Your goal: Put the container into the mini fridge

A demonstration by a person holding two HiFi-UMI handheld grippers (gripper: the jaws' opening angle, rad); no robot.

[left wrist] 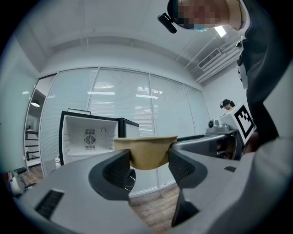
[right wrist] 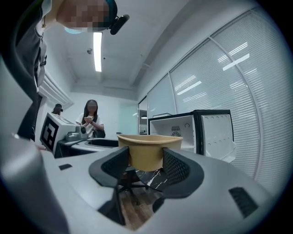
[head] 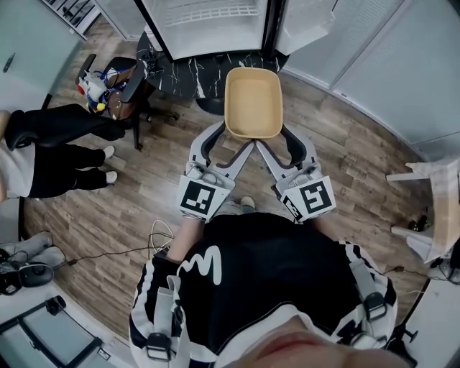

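Head view: the tan oblong paper container (head: 253,100) is held in the air, short of the open white mini fridge (head: 208,21). Left gripper view: the left gripper (left wrist: 147,165) clamps one end of the container. Right gripper view: the right gripper (right wrist: 146,165) clamps the other end. If the two grippers pull unevenly, the container could buckle or drop.

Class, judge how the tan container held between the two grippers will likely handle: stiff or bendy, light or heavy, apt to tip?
The container looks empty and thin-walled, so probably light. Its paper-like walls may flex under the left gripper and right gripper, both clamped at its near end.
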